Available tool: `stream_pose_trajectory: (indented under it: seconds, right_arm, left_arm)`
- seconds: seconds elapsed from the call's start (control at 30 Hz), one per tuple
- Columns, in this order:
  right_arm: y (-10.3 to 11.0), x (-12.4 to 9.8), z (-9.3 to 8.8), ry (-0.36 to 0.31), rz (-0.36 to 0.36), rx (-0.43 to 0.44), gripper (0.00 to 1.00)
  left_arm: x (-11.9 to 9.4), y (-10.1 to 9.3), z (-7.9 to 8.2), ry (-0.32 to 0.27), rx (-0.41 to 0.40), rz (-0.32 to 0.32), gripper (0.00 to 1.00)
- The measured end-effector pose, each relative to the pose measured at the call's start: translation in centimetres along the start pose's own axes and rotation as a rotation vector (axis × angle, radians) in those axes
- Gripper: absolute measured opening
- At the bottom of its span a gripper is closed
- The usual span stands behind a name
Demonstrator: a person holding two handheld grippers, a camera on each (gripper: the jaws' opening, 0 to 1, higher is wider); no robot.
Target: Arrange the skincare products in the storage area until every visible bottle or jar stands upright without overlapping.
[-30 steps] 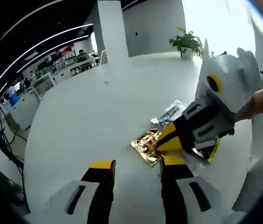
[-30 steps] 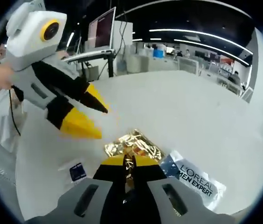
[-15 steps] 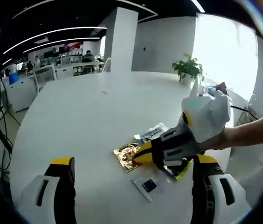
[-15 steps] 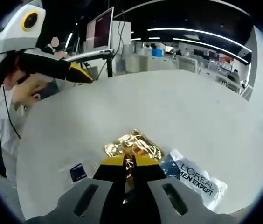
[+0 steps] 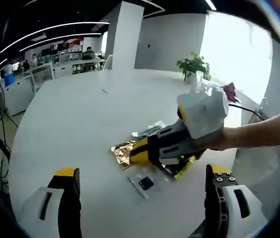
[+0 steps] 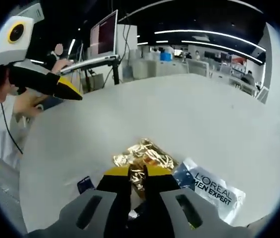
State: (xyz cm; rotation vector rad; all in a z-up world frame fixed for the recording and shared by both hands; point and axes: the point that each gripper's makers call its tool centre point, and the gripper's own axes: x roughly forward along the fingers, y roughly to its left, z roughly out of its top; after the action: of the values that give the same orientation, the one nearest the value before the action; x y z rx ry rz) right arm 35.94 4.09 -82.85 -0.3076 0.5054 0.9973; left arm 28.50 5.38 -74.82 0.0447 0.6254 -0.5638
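Pinching gold sachet [image 6: 142, 156], right tool [image 6: 138, 174] low.

- Silver sachet [image 6: 208, 189] on white counter [image 6: 189, 119], right gripper view: reads "L'OREAL MEN EXPERT", dark print.
- Small dark label [image 6: 84, 184] on clear packet nr left of claw: print too small to read.
- Gold foil sachet [image 6: 142, 157]: no legible txt.

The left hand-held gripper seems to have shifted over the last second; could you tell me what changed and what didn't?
The left hand-held gripper opened wide and drew back, up and away from the gold sachet; in the right gripper view it went from hovering just above the sachet to the upper left edge. The right hand-held gripper stayed shut on the gold sachet. The L'Oreal sachet and the small blue sachet lay unmoved on the table.
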Motion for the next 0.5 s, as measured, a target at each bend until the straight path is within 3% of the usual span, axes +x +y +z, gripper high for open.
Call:
stream_pose_trajectory:
  seconds: [0.33,0.5]
  right_arm:
    - [0.8,-2.0,2.1,-0.04,-0.001,-0.036,0.19]
    - [1.2,-4.5,3.0,-0.07,-0.025,-0.091,0.23]
  left_arm:
    - [-0.7,0.5,-1.2,0.028,0.043,0.025,0.98]
    - [-1.5,0.4,-0.2,-0.021,0.008,0.019,0.97]
